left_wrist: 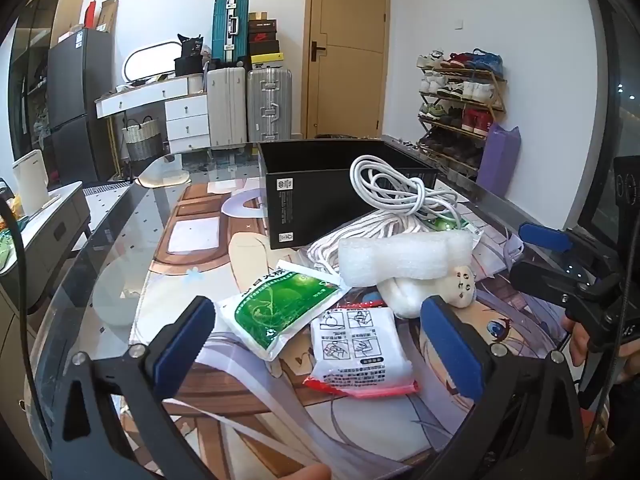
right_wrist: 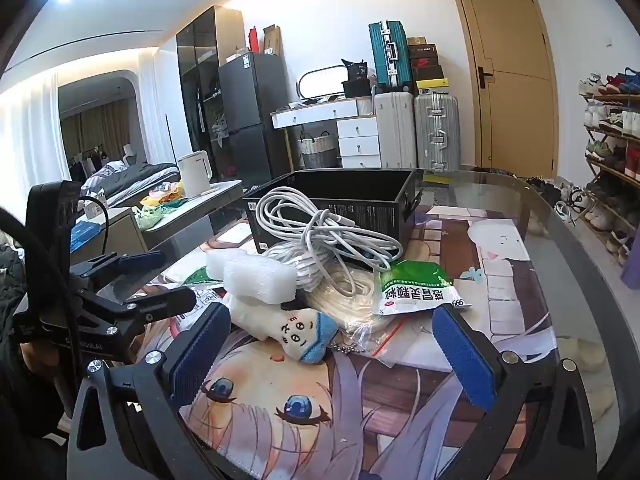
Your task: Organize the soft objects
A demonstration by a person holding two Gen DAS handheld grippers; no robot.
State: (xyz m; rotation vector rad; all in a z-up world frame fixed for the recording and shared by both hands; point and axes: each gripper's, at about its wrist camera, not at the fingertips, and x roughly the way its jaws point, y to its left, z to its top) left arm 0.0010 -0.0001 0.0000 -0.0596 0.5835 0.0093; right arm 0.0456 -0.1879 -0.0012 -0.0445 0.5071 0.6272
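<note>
Left gripper (left_wrist: pixel 320 338), right gripper (right_wrist: pixel 330 354): jaws gaping, hovering over worktop (right_wrist: pixel 560 240); plush (right_wrist: pixel 292 330) apparently lying beneath foam (right_wrist: pixel 260 278).

One black box (left_wrist: pixel 320 196), one coiled white cable (left_wrist: pixel 394 186), one bundle of white rope (right_wrist: pixel 344 284), one foam block (left_wrist: pixel 404 256) and one plush toy (right_wrist: pixel 296 330) are counted. Three sachets are seen: two green (left_wrist: pixel 272 312) (right_wrist: pixel 414 288), one white with red edging (left_wrist: pixel 356 352). Two grippers (left_wrist: pixel 320 348) (right_wrist: pixel 332 356) are present.
</note>
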